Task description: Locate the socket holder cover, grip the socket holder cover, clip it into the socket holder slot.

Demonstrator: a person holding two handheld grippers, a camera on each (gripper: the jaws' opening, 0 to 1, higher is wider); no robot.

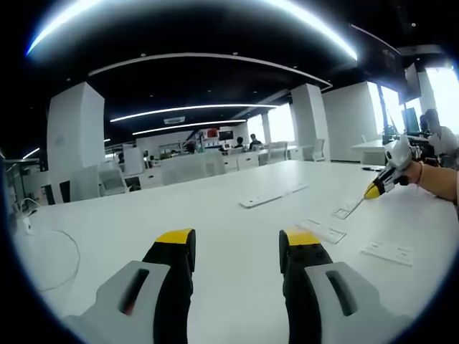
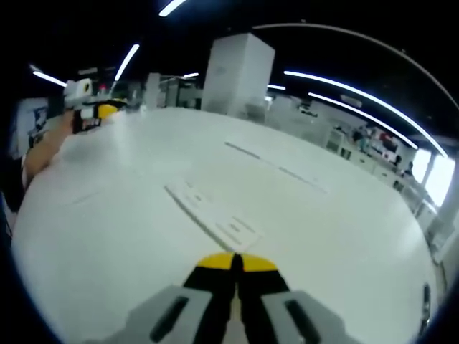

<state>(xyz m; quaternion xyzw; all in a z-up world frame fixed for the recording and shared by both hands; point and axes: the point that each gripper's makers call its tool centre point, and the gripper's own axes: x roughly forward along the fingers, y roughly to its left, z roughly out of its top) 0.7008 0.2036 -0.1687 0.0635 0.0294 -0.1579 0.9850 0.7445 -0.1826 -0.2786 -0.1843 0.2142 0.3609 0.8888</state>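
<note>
My left gripper (image 1: pixel 238 247) hangs open over the white table (image 1: pixel 143 215), with nothing between its yellow-tipped jaws. Ahead of it lies a long white socket holder strip (image 1: pixel 269 196). Flat white cover pieces lie to the right, one small one (image 1: pixel 344 211) and another nearer (image 1: pixel 323 231). My right gripper (image 1: pixel 374 189), held in a hand, points down at the small piece. In the right gripper view, my right gripper (image 2: pixel 235 264) has its jaws shut together, and nothing shows between the tips. The long white strip (image 2: pixel 211 213) lies just beyond them. The left gripper (image 2: pixel 97 111) is at the far left.
A third flat white piece (image 1: pixel 387 252) lies at the near right. A thin cable (image 1: pixel 54 254) loops on the table at the left. White chairs (image 1: pixel 107 179), pillars (image 1: pixel 75 136) and desks with seated people stand beyond the table's far edge.
</note>
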